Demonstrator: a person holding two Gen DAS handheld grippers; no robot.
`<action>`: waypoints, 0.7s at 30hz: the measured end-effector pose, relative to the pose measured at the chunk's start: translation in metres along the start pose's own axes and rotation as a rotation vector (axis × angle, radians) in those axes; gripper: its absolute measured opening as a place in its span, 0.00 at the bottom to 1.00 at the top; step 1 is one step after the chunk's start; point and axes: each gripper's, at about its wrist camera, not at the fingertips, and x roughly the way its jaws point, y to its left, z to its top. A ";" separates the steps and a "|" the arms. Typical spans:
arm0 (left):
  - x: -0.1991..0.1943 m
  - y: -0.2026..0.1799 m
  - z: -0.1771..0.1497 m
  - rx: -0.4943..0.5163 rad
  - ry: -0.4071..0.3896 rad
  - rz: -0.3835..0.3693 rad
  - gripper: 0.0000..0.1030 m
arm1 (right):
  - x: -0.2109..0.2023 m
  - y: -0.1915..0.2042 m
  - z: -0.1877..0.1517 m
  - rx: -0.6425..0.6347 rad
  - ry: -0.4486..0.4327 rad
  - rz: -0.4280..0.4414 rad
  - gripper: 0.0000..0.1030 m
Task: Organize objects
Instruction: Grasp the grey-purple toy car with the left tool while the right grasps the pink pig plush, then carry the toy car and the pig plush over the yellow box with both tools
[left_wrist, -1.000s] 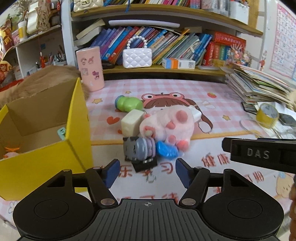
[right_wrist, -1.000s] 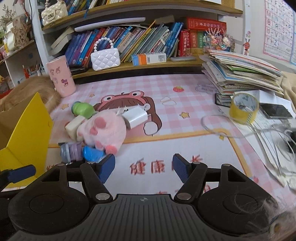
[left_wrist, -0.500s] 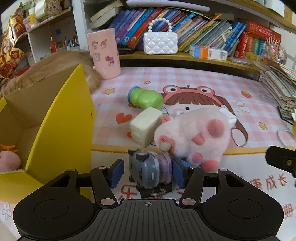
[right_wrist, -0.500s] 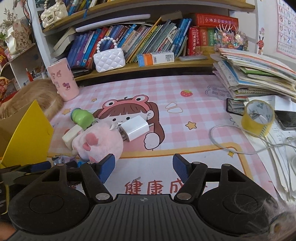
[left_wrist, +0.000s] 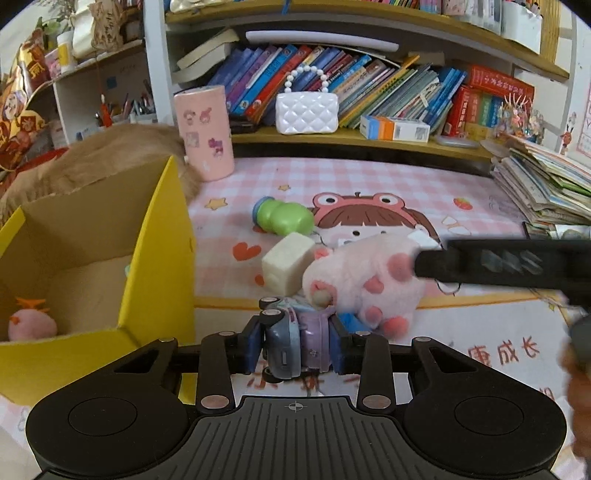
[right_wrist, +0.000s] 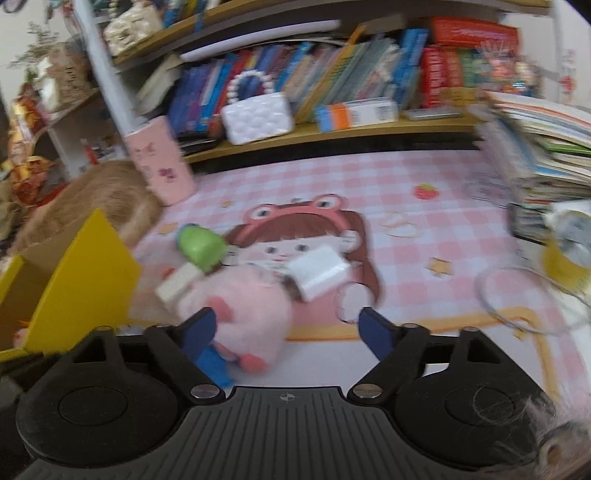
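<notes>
A grey and purple toy car (left_wrist: 295, 339) sits on the mat between the blue pads of my left gripper (left_wrist: 296, 343); its jaws are closing and the pads touch the car's sides. Behind the car lie a pink plush (left_wrist: 369, 280), a cream block (left_wrist: 286, 260), a green toy (left_wrist: 284, 219) and a small blue piece (left_wrist: 349, 321). My right gripper (right_wrist: 286, 326) is open and opening wider, with the pink plush (right_wrist: 251, 314) just inside its left finger, untouched. A white charger (right_wrist: 319, 269) lies behind the plush. The right gripper's finger (left_wrist: 517, 264) crosses the left wrist view.
An open yellow box (left_wrist: 159, 258) stands to the left with a pink toy (left_wrist: 31, 326) inside. Behind it are a tan furry shape (left_wrist: 110, 158) and a pink cup (left_wrist: 207, 133). At the right lie stacked books (left_wrist: 546, 184), a yellow tape roll (right_wrist: 569, 251) and a cable (right_wrist: 517, 302).
My left gripper moved forward over the toy car and its jaws closed in on it. The right gripper swung left toward the plush and its jaws spread wider.
</notes>
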 end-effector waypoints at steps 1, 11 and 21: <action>-0.001 0.001 -0.001 0.001 0.006 0.001 0.34 | 0.007 0.004 0.003 -0.028 0.011 0.018 0.83; -0.013 0.010 -0.006 -0.026 0.010 -0.005 0.34 | 0.063 0.023 0.013 -0.289 0.092 0.126 0.82; -0.027 0.011 -0.001 -0.041 -0.061 -0.018 0.34 | 0.035 0.016 0.023 -0.237 -0.025 0.172 0.53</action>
